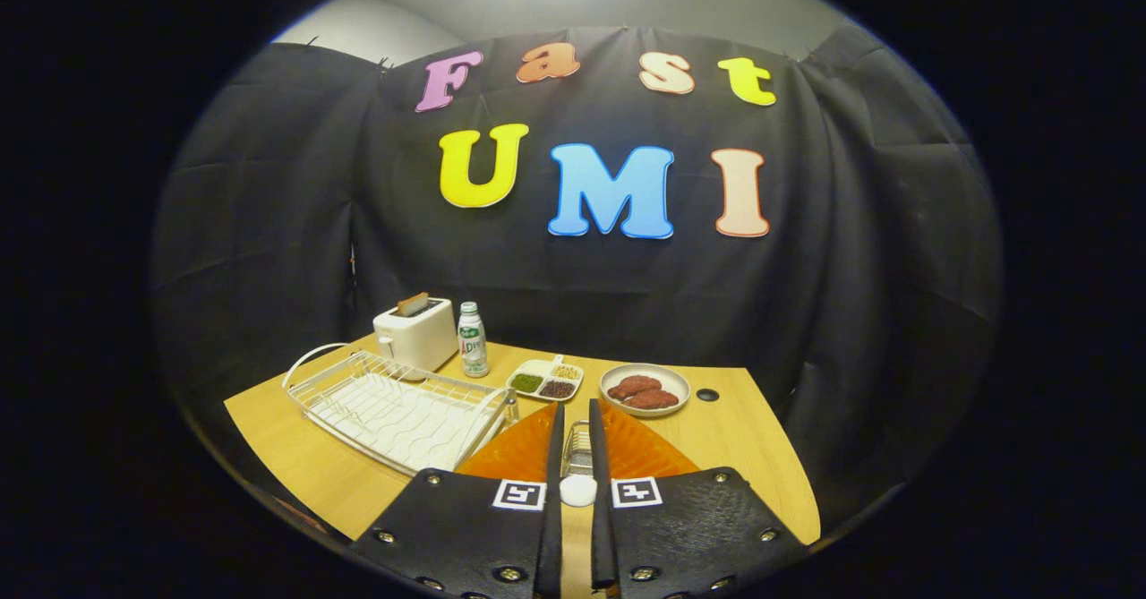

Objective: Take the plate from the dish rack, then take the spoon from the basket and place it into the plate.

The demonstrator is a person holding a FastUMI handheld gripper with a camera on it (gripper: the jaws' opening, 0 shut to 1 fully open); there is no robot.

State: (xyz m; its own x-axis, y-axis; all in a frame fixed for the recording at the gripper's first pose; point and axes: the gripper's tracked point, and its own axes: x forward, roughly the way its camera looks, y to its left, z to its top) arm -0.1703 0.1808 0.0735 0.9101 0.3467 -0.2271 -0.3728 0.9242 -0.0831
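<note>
Orange plate (640, 451) is noted flat on the table (761, 465), directly under and just ahead of the claw (576, 413), its ribbed surface seen on both sides of the fingers; no spoon is made out on it. Dish rack (394, 406) is recorded ahead and to the claw's left with nothing in its slots, so the first step is judged done. Claw fingers are drawn close together, a narrow slot left between them. A small white rounded piece (577, 490) is seen bridging that slot low down; it is taken to be part of the spoon, though this cannot be confirmed, nor can it be told whether both fingers press on it. A bit of wire mesh (577, 445), probably the basket, is glimpsed through the slot just past the white piece, most of it hidden by the fingers. Remaining work is judged to be the second step: the spoon laid into the plate. Farther ahead of the fingers a divided dish (544, 380) of grains and a bowl (645, 389) of brown patties are noted; beyond the rack a toaster (414, 335) and a bottle (472, 339) are logged, well apart from the claw
</note>
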